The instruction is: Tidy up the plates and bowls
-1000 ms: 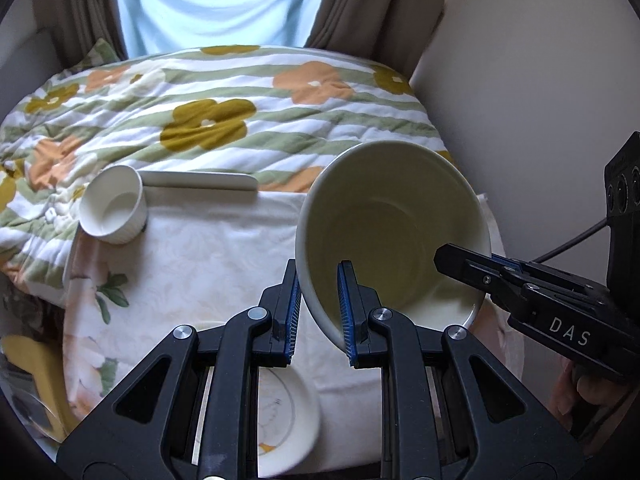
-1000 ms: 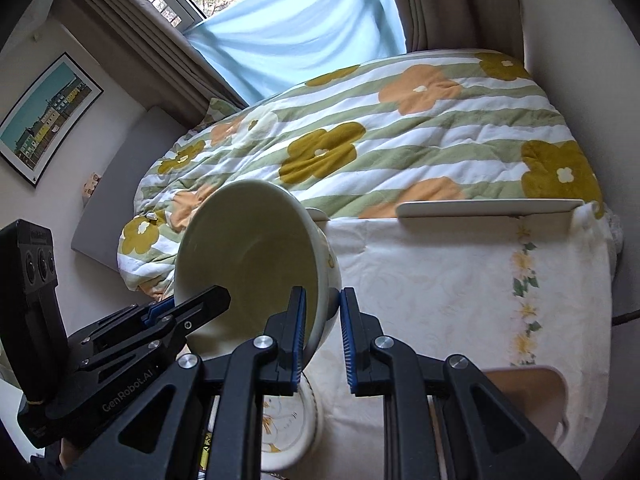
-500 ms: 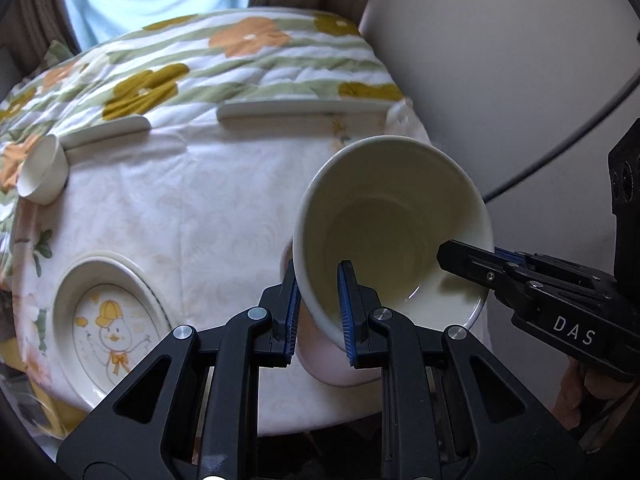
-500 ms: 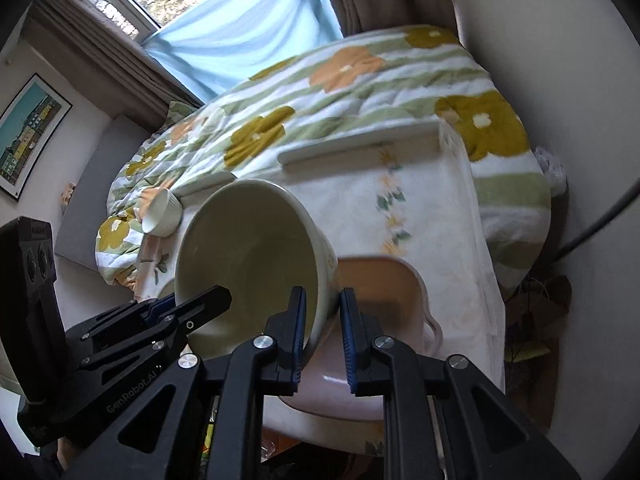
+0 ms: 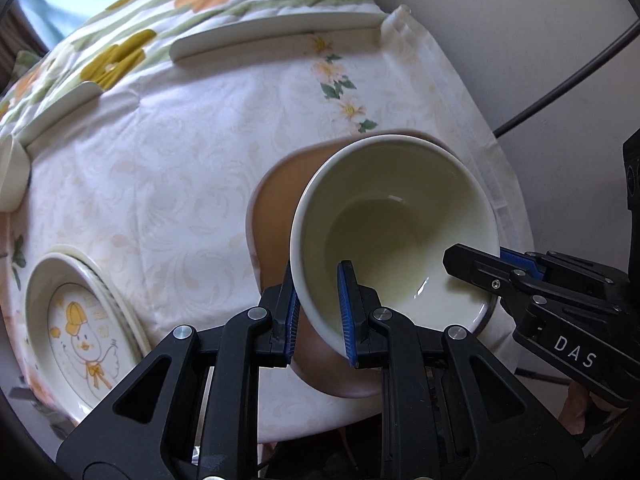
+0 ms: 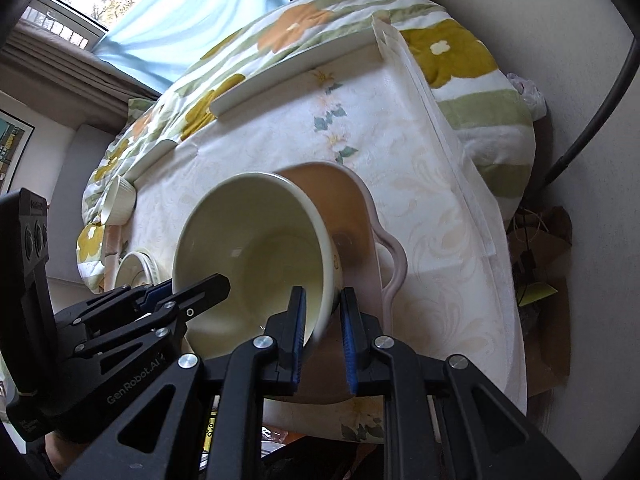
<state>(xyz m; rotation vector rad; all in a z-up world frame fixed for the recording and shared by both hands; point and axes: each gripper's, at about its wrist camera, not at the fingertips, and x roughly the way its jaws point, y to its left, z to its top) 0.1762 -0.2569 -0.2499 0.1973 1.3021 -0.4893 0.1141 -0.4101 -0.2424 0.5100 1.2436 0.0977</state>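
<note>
A large cream bowl (image 5: 396,232) (image 6: 256,248) hangs tilted over a pink handled dish (image 5: 272,216) (image 6: 352,208) near the table's right end. My left gripper (image 5: 318,300) is shut on the bowl's rim on one side. My right gripper (image 6: 323,312) is shut on the opposite rim, and it also shows in the left wrist view as the right gripper (image 5: 476,264) at the bowl's right edge. The bowl's base sits low inside the pink dish; whether it touches is hidden.
A stack of plates with a duck drawing (image 5: 80,332) (image 6: 140,268) lies at the table's left front. A small white ramekin (image 5: 12,176) (image 6: 118,200) stands at the far left. Flat white plates (image 5: 272,36) lie along the back edge by the flowered quilt (image 6: 304,28). A wall (image 5: 520,40) stands to the right.
Both grippers carried the bowl to the right and downward, from above the table's middle to over the pink dish, and tipped to look more steeply down.
</note>
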